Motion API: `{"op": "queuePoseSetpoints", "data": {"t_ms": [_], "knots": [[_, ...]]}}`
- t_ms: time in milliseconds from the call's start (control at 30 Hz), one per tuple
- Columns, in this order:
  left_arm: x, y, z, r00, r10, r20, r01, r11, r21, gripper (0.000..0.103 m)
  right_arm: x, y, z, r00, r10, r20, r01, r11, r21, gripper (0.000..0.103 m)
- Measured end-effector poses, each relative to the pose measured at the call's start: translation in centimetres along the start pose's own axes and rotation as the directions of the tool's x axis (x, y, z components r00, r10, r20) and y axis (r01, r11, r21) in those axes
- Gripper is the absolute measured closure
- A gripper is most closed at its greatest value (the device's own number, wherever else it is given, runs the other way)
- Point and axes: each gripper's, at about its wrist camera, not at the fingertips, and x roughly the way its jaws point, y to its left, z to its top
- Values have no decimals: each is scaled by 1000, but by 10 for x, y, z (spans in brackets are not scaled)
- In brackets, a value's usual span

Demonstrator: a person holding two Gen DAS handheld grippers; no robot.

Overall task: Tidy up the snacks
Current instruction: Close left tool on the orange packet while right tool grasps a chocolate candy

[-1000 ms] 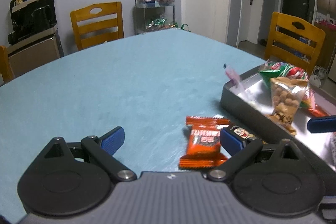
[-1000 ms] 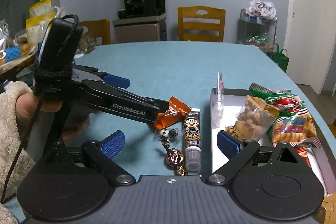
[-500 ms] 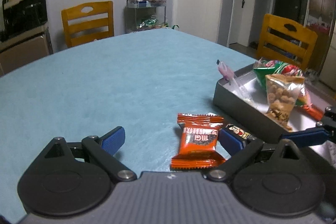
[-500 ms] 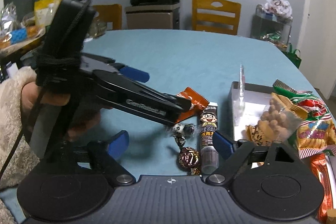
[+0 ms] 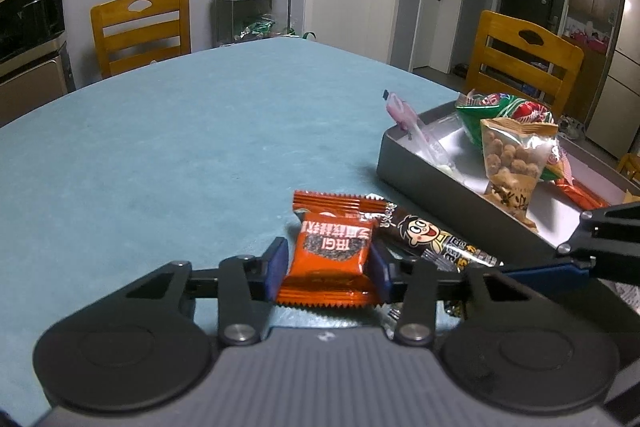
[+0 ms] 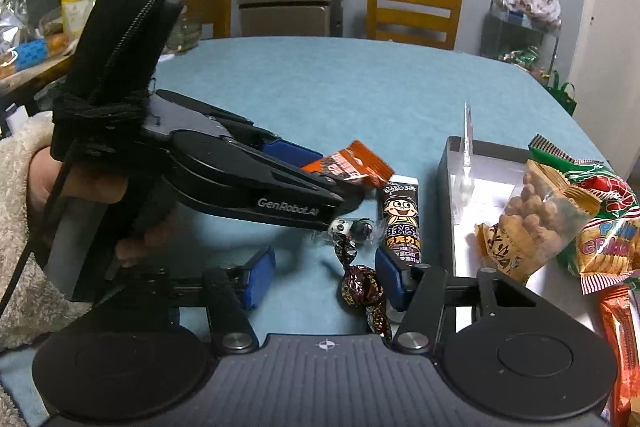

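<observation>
Left gripper [image 5: 328, 267] pinches orange packet [image 5: 330, 255] for the tray [image 5: 440, 183] | right gripper [image 6: 324, 275] half-open, empty, straddling candy [image 6: 360, 287]

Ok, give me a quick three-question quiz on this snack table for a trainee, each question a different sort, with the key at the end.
1. True or false: the left gripper has its jaws closed on the orange packet.
2. Multiple choice: where is the peanut bag? A, flat on the bare table. B, in the grey tray. C, on a chair seat.
3. One word: are the jaws of the right gripper open or shut?

Key: 1 true. 2 B. 3 open.
</observation>
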Motion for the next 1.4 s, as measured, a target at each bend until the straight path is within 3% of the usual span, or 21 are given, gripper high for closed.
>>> {"op": "queuePoseSetpoints", "data": {"t_ms": [267, 500, 667, 933, 1000, 1267, 1400], "knots": [[-11, 16, -3, 999, 28, -22, -28, 999, -33, 65, 2, 2, 3, 1000, -25, -11, 25, 1000, -3, 56], [-20, 24, -6, 998, 60, -35, -60, 998, -24, 65, 0, 10, 5, 997, 74, -24, -74, 997, 0, 57], [-23, 24, -7, 997, 65, -34, -66, 998, -14, 65, -5, 3, 4, 1000, 5, 4, -5, 1000, 0, 57], [-23, 24, -7, 997, 64, -36, -64, 998, -15, 65, 7, -2, 1, 996, -83, -41, 82, 996, -25, 54], [-23, 24, -7, 997, 62, -37, -63, 998, -15, 65, 12, -4, 0, 994, -67, -85, 67, 998, -5, 54], [-21, 27, -8, 998, 49, -32, -50, 999, -11, 65, 14, -7, -2, 996, -38, -80, 40, 999, 16, 60], [-20, 28, -10, 999, 45, -22, -45, 999, -1, 65, 11, -7, -4, 995, -62, -73, 64, 998, 22, 73]]}}
